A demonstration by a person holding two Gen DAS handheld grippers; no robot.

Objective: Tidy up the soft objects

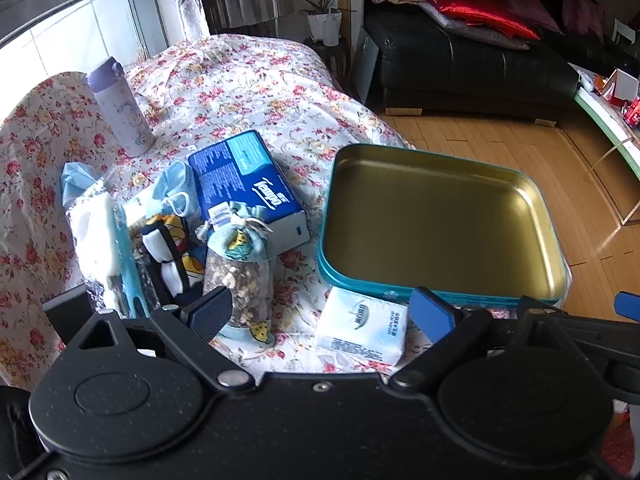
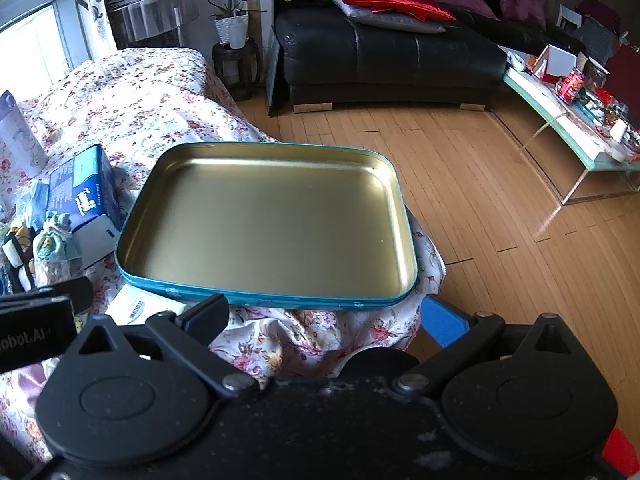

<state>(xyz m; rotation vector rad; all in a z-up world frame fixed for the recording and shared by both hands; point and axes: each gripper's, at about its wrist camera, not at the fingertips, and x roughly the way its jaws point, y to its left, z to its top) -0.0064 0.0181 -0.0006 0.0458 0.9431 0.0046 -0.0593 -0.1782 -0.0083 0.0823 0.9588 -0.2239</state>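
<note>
The left tool (image 1: 320, 312) hangs released and empty, as does the right tool (image 2: 324, 316). Just ahead of the left one, slightly right of centre, lies a white tissue pack (image 1: 362, 330), flat on the floral worktop (image 1: 248, 80), its long axis slanting across the fingers. It touches the near rim of the empty tin (image 1: 440, 224). The left tool is nearer, I judge.
</note>
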